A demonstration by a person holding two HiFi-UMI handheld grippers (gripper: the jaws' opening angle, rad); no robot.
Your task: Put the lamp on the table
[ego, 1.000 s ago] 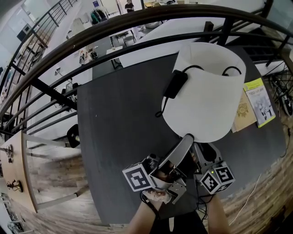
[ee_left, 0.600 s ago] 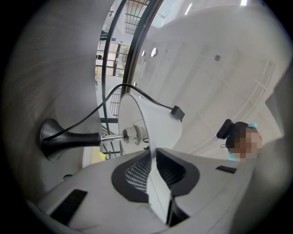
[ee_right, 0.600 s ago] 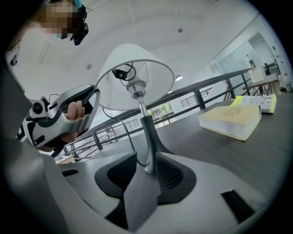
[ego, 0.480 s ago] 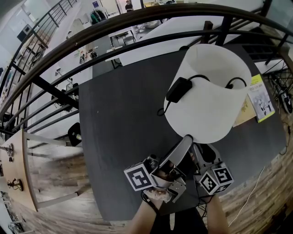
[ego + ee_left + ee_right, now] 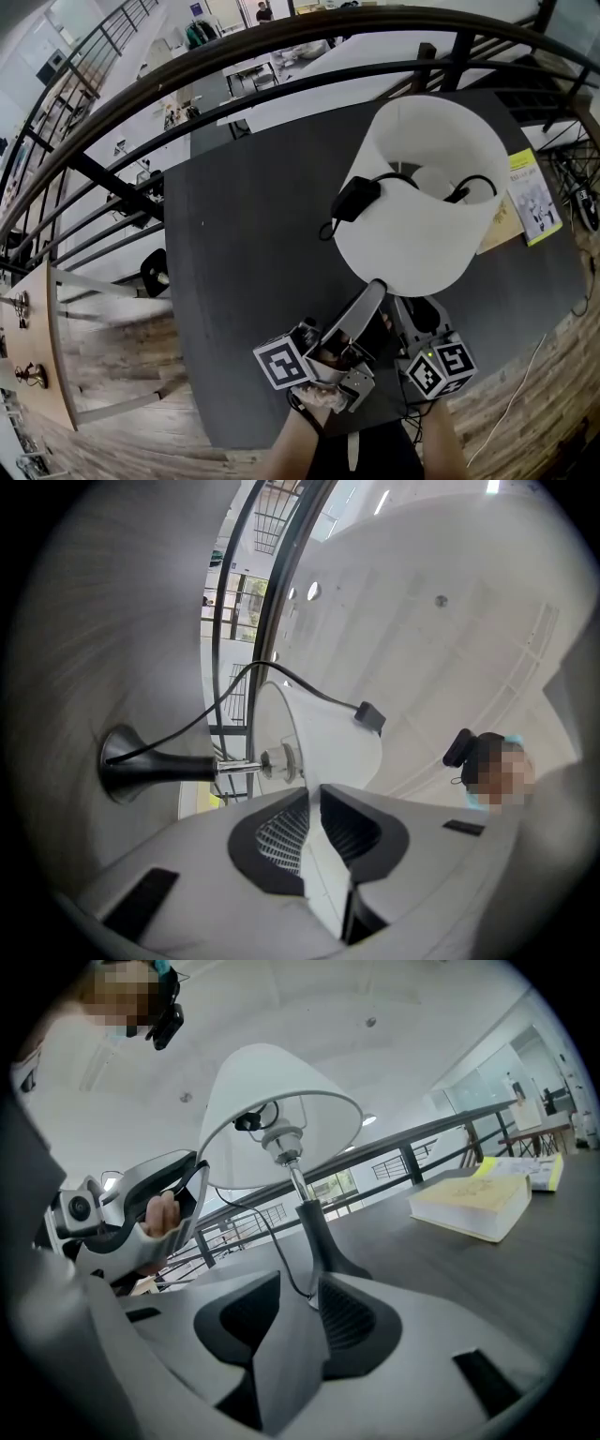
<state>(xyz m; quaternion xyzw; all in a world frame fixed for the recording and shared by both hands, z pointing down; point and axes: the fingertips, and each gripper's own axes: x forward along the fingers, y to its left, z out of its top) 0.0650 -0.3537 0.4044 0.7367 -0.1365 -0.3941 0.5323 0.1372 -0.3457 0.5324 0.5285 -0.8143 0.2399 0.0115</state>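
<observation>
Over the dark table (image 5: 234,281), the upturned left gripper (image 5: 375,289) pinches the lamp (image 5: 412,225) at its six-o'clock rim, jaws just loosening; the right gripper (image 5: 298,1307) has its jaws apart.

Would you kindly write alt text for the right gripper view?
A lamp stands on a dark table beyond the right gripper's parted jaws. The left gripper holds its white shade by the rim, its jaws just opening; a book lies at right.
</observation>
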